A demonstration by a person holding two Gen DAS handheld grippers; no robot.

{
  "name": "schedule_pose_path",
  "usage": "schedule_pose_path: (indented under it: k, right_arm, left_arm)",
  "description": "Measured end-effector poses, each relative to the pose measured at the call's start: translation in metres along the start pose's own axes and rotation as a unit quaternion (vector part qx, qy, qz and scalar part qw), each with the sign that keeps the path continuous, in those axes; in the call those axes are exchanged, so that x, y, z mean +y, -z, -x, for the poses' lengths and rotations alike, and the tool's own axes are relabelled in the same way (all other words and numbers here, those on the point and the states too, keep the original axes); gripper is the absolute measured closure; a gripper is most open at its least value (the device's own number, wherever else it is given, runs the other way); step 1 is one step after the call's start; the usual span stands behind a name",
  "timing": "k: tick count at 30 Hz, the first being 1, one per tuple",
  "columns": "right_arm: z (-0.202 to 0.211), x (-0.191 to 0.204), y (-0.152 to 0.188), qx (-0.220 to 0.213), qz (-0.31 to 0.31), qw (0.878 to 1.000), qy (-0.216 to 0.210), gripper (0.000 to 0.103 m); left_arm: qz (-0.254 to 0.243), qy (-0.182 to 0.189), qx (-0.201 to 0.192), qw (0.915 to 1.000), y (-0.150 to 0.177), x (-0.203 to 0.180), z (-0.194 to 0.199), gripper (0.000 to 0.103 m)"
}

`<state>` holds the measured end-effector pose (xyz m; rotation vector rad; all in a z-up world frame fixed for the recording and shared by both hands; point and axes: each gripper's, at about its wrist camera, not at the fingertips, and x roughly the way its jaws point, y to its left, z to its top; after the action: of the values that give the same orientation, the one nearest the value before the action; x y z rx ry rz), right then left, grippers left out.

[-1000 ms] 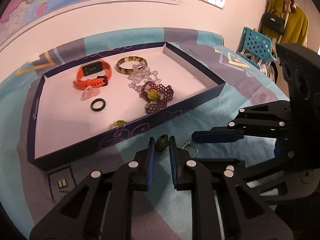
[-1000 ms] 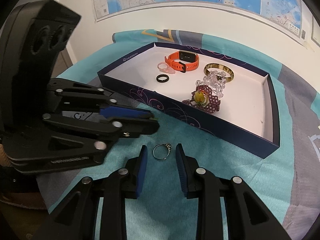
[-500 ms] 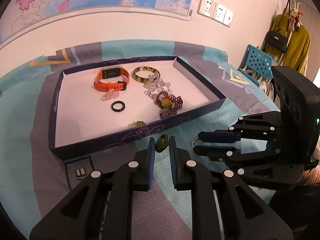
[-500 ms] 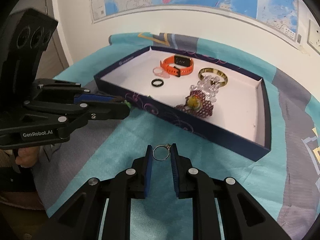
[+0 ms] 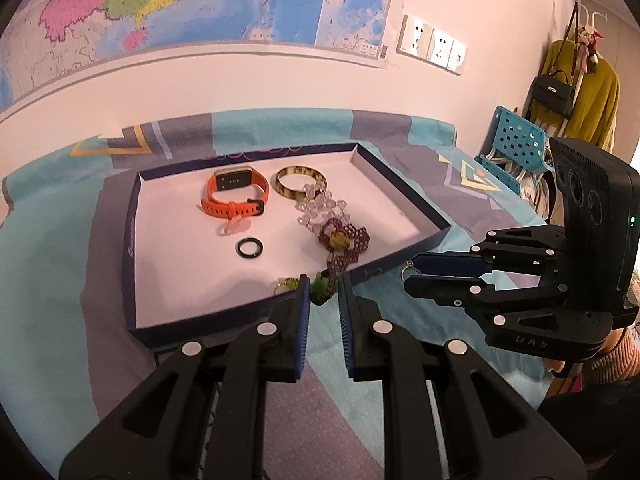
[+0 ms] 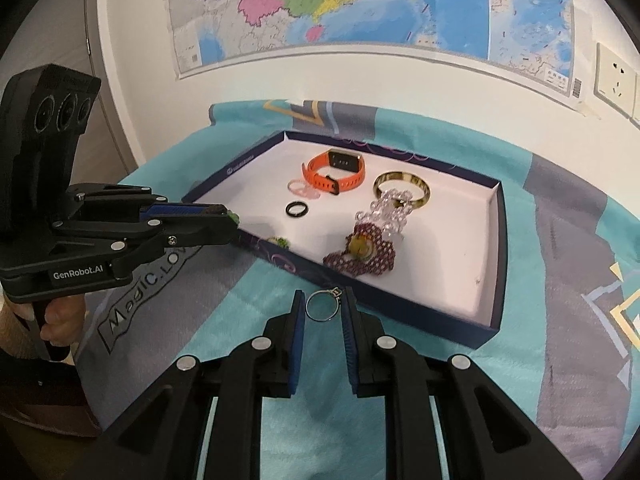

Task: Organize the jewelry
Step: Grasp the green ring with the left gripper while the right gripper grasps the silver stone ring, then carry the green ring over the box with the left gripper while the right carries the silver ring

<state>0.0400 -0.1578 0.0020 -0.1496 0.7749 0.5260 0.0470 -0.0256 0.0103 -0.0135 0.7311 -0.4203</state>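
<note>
Carrying the last two pieces: my left gripper (image 5: 323,294) jaws grasp a green ornament (image 5: 320,288), right gripper (image 6: 323,305) jaws clench the silver ring (image 6: 322,305); the tray (image 6: 494,256) already holds the rest.

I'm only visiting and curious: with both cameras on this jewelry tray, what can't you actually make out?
- Small green piece held by the left gripper: left wrist view, pads cover its sides, so its shape is unclear.
- Green-and-gold trinket in the navy tray: right wrist view, near wall cuts it off.
- Thin silver ring in the right gripper: its setting is too small to read.
</note>
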Motion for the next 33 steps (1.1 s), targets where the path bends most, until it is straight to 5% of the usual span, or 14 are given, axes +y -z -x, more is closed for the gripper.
schedule_pose_path:
  k: [33]
  right_arm:
    - [-0.017,-0.016,-0.039,-0.013,-0.001,1.0,-0.002,0.087]
  left_arm:
    - [-0.002,-0.019,0.004,0.9998,-0.021,0.013,-0.022,0.088]
